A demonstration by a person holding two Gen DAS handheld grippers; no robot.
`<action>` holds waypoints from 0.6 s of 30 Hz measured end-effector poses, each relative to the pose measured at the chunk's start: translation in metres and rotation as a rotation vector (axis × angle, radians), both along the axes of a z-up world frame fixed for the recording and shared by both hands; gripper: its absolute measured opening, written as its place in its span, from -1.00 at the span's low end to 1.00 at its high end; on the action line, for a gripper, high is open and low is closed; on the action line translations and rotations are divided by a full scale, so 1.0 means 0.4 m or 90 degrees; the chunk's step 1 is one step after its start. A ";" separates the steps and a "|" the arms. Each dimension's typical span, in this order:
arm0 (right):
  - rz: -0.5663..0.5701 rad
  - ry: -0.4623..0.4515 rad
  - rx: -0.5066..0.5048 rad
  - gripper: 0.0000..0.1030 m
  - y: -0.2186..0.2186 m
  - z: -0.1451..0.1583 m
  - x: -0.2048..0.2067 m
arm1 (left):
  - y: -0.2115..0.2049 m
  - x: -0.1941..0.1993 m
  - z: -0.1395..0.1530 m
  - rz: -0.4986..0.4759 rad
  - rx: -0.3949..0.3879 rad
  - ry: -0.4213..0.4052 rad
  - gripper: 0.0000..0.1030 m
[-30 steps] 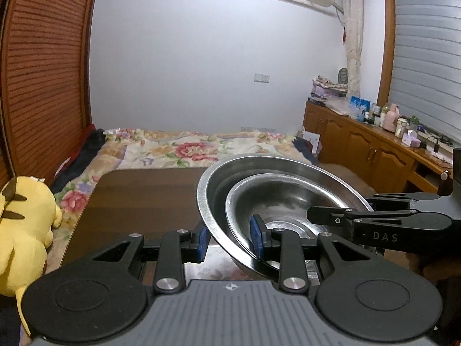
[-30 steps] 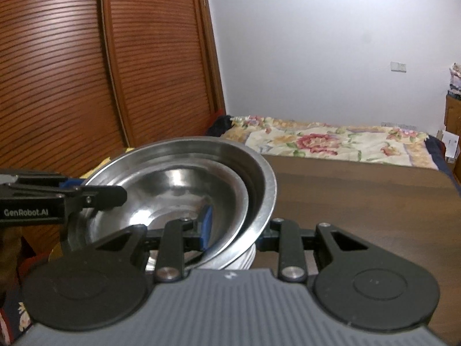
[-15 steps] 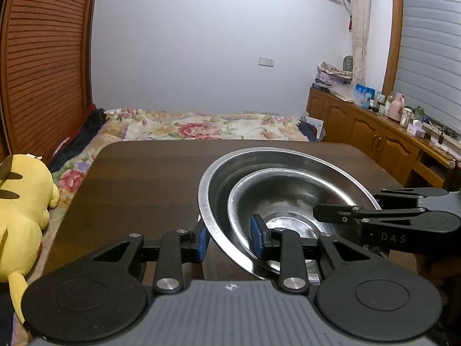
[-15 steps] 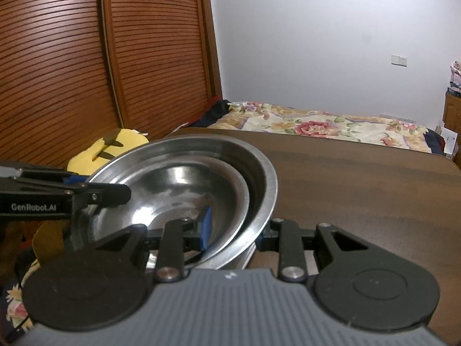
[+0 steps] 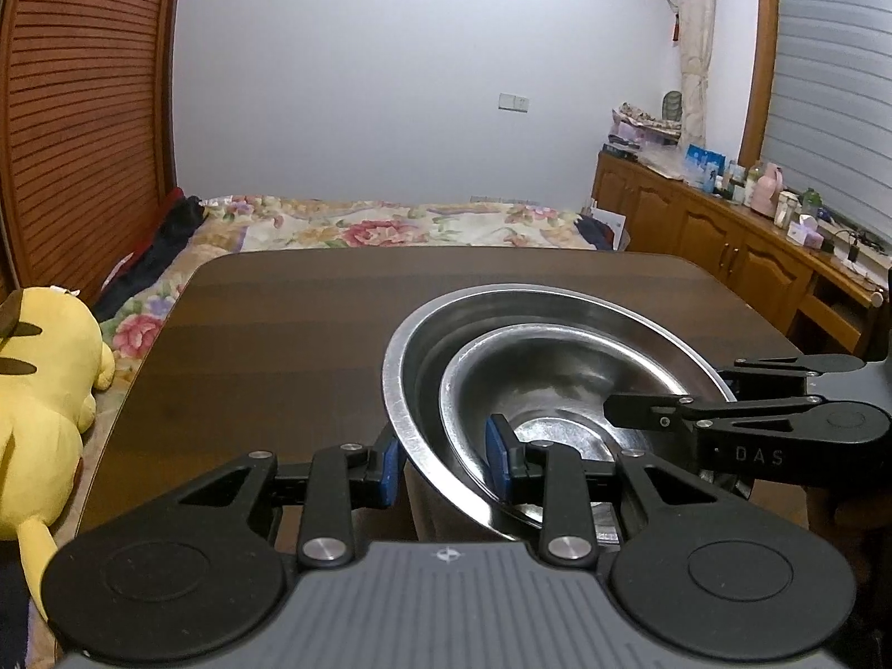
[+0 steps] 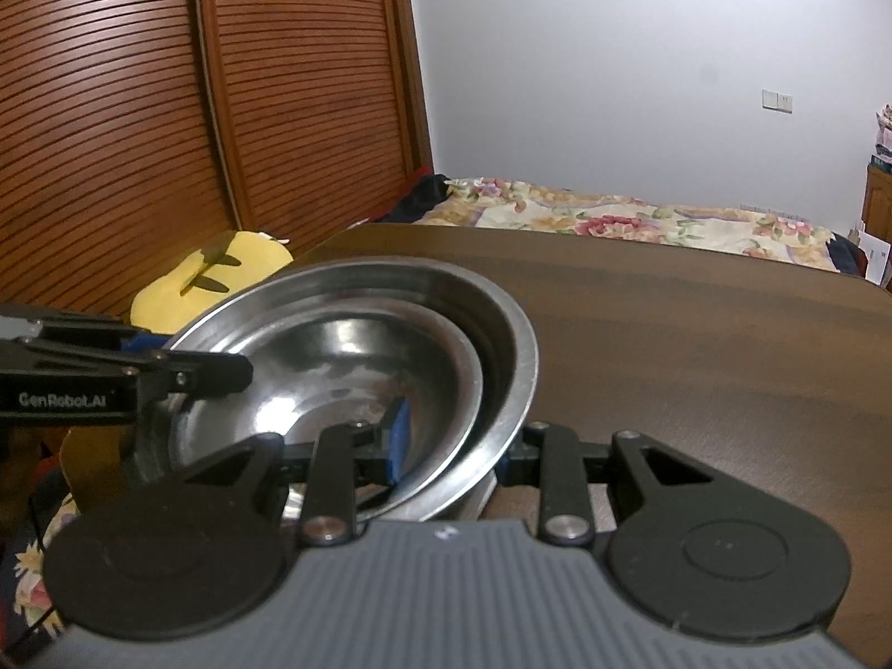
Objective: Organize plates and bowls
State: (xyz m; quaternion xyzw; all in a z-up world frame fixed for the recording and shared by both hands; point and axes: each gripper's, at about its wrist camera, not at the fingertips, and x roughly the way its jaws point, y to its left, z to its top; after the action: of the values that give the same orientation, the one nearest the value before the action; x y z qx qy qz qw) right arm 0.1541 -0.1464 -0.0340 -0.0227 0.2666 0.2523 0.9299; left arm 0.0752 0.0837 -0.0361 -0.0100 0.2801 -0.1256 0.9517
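Two nested steel bowls [image 5: 557, 368] on a dark table [image 5: 279, 334], near its corner. Left gripper [image 5: 443, 463] and right gripper [image 6: 451, 435] each clamped over opposite rims, one pad inside, one outside.

Two steel bowls [image 5: 557, 390] — two tongs [image 5: 443, 463]

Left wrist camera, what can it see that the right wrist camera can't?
Only the left wrist view shows the wooden cabinets with bottles and the window blind. Only the right wrist view shows the wide slatted doors close up. Both show the nested steel bowls, both grippers pinching the rims, the brown table, yellow plush toy and flowery bed.
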 end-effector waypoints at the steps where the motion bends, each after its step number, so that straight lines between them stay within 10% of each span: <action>1: 0.001 -0.001 -0.002 -0.39 0.003 0.000 0.001 | -0.001 0.000 -0.002 0.001 -0.001 0.001 -0.34; 18: 0.004 -0.004 0.002 -0.09 -0.002 -0.001 -0.001 | -0.018 -0.010 -0.005 0.024 0.013 -0.016 -0.27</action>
State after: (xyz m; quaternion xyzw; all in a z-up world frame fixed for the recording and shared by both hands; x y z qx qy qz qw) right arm 0.1536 -0.1473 -0.0345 -0.0230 0.2636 0.2553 0.9300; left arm 0.0712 0.0764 -0.0380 -0.0038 0.2693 -0.1052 0.9573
